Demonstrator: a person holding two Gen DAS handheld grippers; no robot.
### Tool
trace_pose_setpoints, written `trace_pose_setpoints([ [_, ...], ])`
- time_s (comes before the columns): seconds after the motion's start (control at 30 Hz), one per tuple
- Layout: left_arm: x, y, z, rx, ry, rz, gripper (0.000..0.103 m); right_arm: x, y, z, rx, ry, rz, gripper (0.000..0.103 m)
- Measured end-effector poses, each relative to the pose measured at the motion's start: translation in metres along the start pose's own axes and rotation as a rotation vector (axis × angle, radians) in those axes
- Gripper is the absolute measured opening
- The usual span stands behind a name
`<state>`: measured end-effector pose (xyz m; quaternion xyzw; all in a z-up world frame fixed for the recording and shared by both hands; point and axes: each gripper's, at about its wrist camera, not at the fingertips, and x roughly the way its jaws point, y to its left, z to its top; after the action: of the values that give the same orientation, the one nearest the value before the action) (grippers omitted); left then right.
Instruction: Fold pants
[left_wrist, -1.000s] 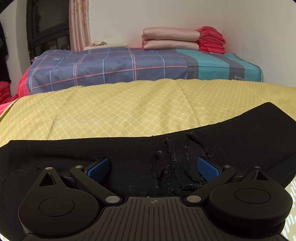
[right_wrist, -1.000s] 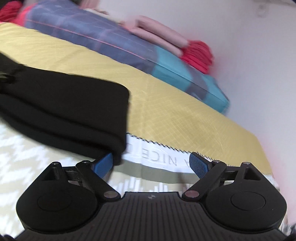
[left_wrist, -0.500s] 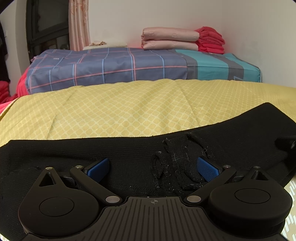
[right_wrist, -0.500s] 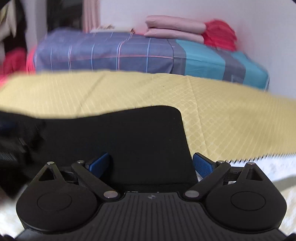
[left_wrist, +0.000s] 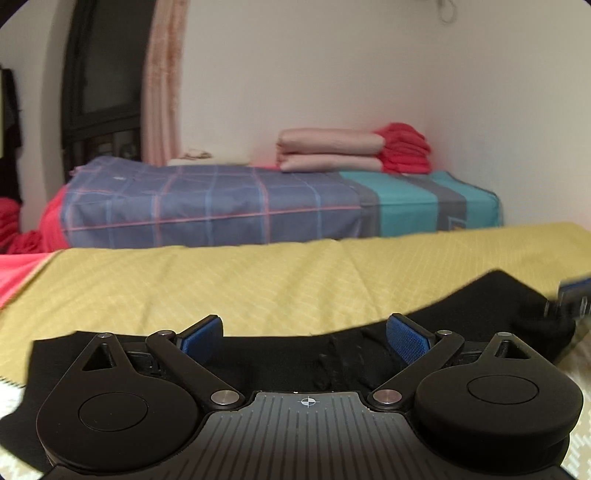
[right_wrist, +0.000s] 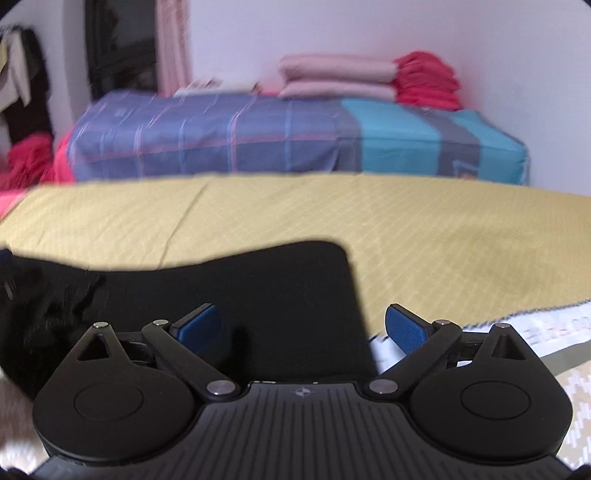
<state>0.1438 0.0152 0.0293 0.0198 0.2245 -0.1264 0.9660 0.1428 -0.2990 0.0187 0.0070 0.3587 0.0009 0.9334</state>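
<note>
A: Pants (left_wrist: 288, 354), one black pair, flat on the yellow spread (left_wrist: 258, 280), running across the near edge of both views.

B: Grippers?

A: Two. Left gripper (left_wrist: 304, 334) has its blue pads wide apart above the dark cloth, gripping nothing. A rumpled patch of fabric sits just inside its right pad (left_wrist: 408, 338).

B: And the right one?

A: Right gripper (right_wrist: 303, 328) is spread very wide, jaws opening this instant. The pants' folded end (right_wrist: 295, 295) lies under the gap, but the pads aren't pressing it. From the left view, a blurred bit of it shows at the far right edge, by the pants' end — I think that's one of its fingers.

B: Background?

A: One bed behind, in a blue plaid and teal sheet (left_wrist: 258, 206). On it, two pink folded pieces (left_wrist: 328, 151) stacked, one red pile (left_wrist: 404, 149) beside them. A pink curtain (left_wrist: 162, 81) and a dark window (left_wrist: 103, 74) on the left. White patterned cloth (right_wrist: 554, 328) at lower right. Nothing blocks the pants except the grippers' own bodies.
</note>
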Motion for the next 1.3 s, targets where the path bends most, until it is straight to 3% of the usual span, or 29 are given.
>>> trace_pose_setpoints([
  [0.07,-0.011,0.011,0.005,-0.035,-0.003,0.031,0.103,0.013,0.011,-0.005,-0.087,0.074,-0.055,0.100],
  [0.17,-0.032,0.031,0.005,-0.070,-0.019,0.125,0.103,-0.006,0.024,-0.001,-0.122,0.005,-0.064,0.100],
  [0.23,-0.040,0.048,0.002,-0.095,-0.009,0.227,0.103,-0.015,0.031,-0.001,-0.130,-0.039,-0.032,0.101],
  [0.3,-0.042,0.068,-0.002,-0.134,0.022,0.329,0.103,-0.004,0.040,-0.006,-0.164,0.014,-0.018,0.101],
  [0.33,-0.042,0.078,-0.005,-0.156,0.042,0.375,0.103,0.005,0.047,-0.010,-0.203,0.074,-0.035,0.101],
  [0.37,-0.042,0.088,-0.009,-0.172,0.060,0.425,0.103,0.007,0.054,-0.012,-0.235,0.076,-0.066,0.101],
  [0.47,-0.044,0.111,-0.021,-0.189,0.075,0.574,0.103,-0.019,0.076,-0.007,-0.286,-0.019,-0.120,0.100],
  [0.53,-0.046,0.129,-0.022,-0.238,0.106,0.641,0.103,-0.035,0.097,-0.005,-0.333,-0.084,-0.085,0.100],
  [0.67,-0.065,0.159,-0.026,-0.366,0.114,0.695,0.103,-0.047,0.162,-0.009,-0.445,-0.138,0.045,0.100],
  [0.8,-0.084,0.184,-0.032,-0.454,0.116,0.801,0.103,-0.041,0.249,-0.034,-0.596,-0.159,0.169,0.100],
  [0.97,-0.093,0.205,-0.036,-0.521,0.130,0.839,0.103,-0.032,0.353,-0.080,-0.868,-0.264,0.147,0.099],
  [1.0,-0.093,0.207,-0.037,-0.524,0.133,0.846,0.103,-0.030,0.367,-0.087,-0.908,-0.285,0.138,0.092],
  [1.07,-0.095,0.208,-0.036,-0.523,0.129,0.861,0.103,-0.024,0.383,-0.085,-0.908,-0.318,0.124,0.090],
  [1.3,-0.096,0.219,-0.034,-0.560,0.113,0.851,0.103,0.010,0.395,-0.055,-0.753,-0.235,0.152,0.089],
])
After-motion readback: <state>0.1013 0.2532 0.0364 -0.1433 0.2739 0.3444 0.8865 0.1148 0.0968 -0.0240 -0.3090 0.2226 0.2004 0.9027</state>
